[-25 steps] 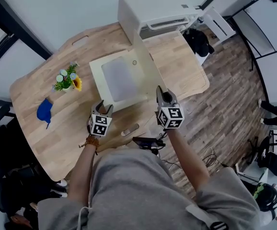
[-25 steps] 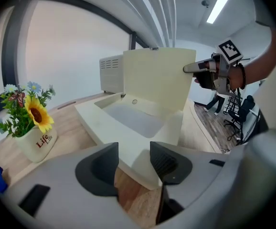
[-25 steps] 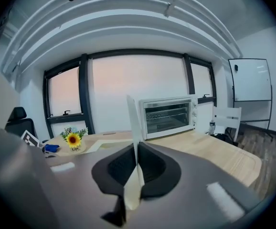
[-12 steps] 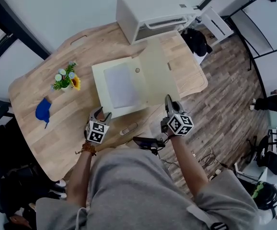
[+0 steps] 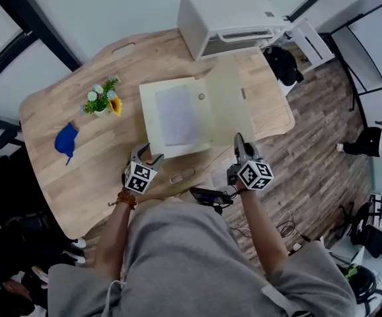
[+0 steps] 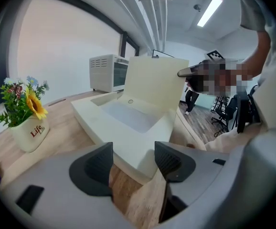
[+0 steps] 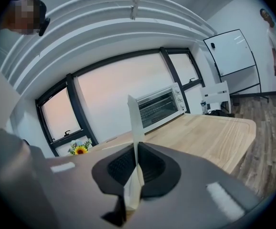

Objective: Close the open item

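A cream box [image 5: 174, 117] lies on the wooden table [image 5: 78, 170] with its lid [image 5: 229, 105] swung out to the right and leaning up. My right gripper [image 5: 239, 142] is shut on the lid's near edge; in the right gripper view the lid [image 7: 134, 123] stands as a thin sheet pinched between the pads [image 7: 137, 168]. My left gripper [image 5: 143, 154] sits at the box's near left corner. Its jaws have just been opening and stand open [image 6: 133, 160], with nothing pressed between them. The box's front edge [image 6: 128, 149] lies just ahead of them.
A white toaster oven [image 5: 234, 15] stands at the table's far edge behind the box. A small pot of flowers [image 5: 102, 101] and a blue object [image 5: 65, 140] sit to the left. A black device [image 5: 207, 195] is at the near table edge. A person [image 5: 369, 140] stands far right.
The lid has swung from standing upright over the box out to the right, carried by my right gripper. My left gripper stayed near the box's front corner and its jaws widened.
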{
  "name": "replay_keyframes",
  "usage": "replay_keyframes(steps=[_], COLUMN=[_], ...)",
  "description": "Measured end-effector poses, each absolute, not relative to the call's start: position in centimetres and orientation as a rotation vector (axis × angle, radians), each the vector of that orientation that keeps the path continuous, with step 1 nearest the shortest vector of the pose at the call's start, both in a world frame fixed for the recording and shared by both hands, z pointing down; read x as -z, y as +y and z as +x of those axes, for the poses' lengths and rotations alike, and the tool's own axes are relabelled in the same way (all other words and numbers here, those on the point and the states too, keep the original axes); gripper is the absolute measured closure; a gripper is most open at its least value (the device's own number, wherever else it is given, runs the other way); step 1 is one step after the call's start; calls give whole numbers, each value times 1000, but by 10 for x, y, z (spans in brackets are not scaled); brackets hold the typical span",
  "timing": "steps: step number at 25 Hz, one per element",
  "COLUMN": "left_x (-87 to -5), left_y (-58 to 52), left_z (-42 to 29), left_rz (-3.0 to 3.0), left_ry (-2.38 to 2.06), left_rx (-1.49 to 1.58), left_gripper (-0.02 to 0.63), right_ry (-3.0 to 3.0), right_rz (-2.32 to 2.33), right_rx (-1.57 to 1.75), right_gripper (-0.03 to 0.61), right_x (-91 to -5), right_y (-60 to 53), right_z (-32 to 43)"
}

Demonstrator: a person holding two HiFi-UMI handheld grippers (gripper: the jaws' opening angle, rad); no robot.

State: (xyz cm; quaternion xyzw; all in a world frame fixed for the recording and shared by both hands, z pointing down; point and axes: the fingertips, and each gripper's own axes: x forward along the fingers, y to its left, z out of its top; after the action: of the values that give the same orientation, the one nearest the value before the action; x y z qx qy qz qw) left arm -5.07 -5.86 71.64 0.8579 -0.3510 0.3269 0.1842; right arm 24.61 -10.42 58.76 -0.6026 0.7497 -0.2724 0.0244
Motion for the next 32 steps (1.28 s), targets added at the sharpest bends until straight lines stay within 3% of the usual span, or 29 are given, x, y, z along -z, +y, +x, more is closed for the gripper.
replay_keyframes(steps=[7, 32], left_x=[-723, -725], left_y=[-57, -50], left_z=[-62, -52], left_rz=[2286, 2415], left_ry=[-1005, -919], left_rx=[-783, -864], left_gripper=[351, 327], right_ry=[2359, 2620], right_rz=[-1722, -1345], right_rx=[882, 963], right_gripper=[563, 546], right_x=[-584, -582], right_y=[-104, -97], right_z=[229, 166])
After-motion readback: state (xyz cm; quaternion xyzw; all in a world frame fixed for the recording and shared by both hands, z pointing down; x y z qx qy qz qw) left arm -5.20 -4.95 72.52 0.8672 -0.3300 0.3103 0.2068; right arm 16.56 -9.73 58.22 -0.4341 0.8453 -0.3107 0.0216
